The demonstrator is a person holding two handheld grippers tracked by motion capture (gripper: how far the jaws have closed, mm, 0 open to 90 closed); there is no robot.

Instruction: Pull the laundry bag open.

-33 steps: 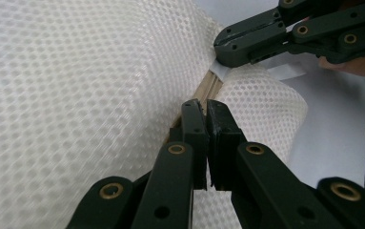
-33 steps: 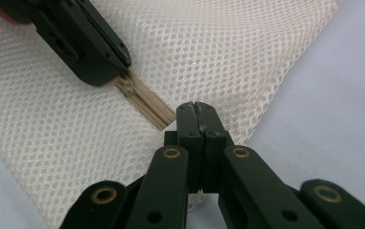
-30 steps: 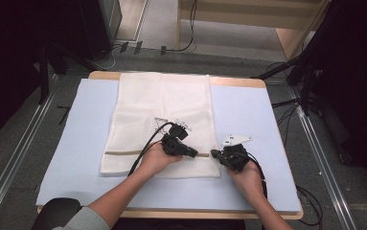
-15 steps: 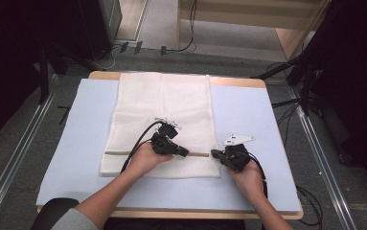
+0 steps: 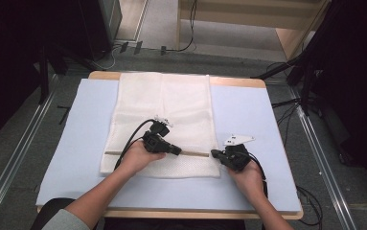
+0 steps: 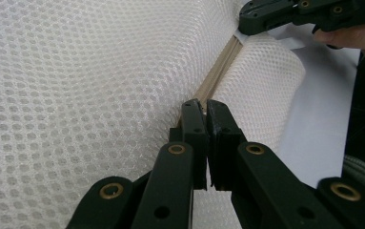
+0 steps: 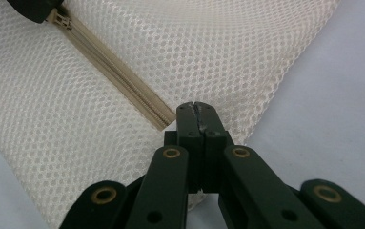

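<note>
Two grippers work a white mesh laundry bag (image 5: 164, 124) lying flat on the blue-padded counter (image 5: 267, 124): the right gripper (image 7: 197, 110) clamps the bag's edge at the zipper's (image 7: 118, 76) end, the left gripper (image 6: 203, 109) pinches the slider mid-track. Next, seemingly, a steady pull along the zipper.

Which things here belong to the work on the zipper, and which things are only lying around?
In use:
mesh bag
beige zipper and its slider
left gripper, shut at the slider
right gripper, shut on the bag's edge at the zipper's end
blue mat, under the bag

Lying around:
cables on the floor
wooden shelf behind the table
</note>
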